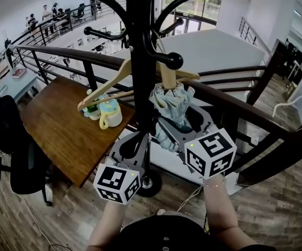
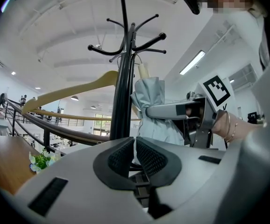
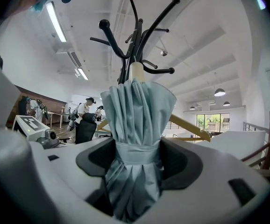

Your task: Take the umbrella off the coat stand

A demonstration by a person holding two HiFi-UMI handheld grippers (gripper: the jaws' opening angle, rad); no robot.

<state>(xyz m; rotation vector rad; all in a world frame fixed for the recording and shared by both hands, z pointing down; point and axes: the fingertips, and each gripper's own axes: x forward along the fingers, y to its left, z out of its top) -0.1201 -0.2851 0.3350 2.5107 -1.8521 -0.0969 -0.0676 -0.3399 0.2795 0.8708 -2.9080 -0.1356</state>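
Note:
A black coat stand (image 1: pixel 140 61) rises right in front of me. From one of its hooks a folded pale blue umbrella (image 1: pixel 172 106) hangs by a cream handle. My right gripper (image 1: pixel 173 128) is shut on the umbrella (image 3: pixel 137 111), its jaws pressing at the strap around the bundle. My left gripper (image 1: pixel 139 143) sits low beside the pole, left of the umbrella; its jaws (image 2: pixel 134 155) are shut with nothing between them. In the left gripper view the pole (image 2: pixel 124 87) stands just beyond the jaws, with the umbrella (image 2: pixel 149 99) to its right.
A wooden hanger (image 1: pixel 117 85) hangs on the stand, left of the umbrella. A dark railing (image 1: pixel 234 103) runs behind the stand. A wooden table (image 1: pixel 57 124) at the left carries a cup (image 1: pixel 109 115) and a small plant. A black office chair (image 1: pixel 12 140) stands further left.

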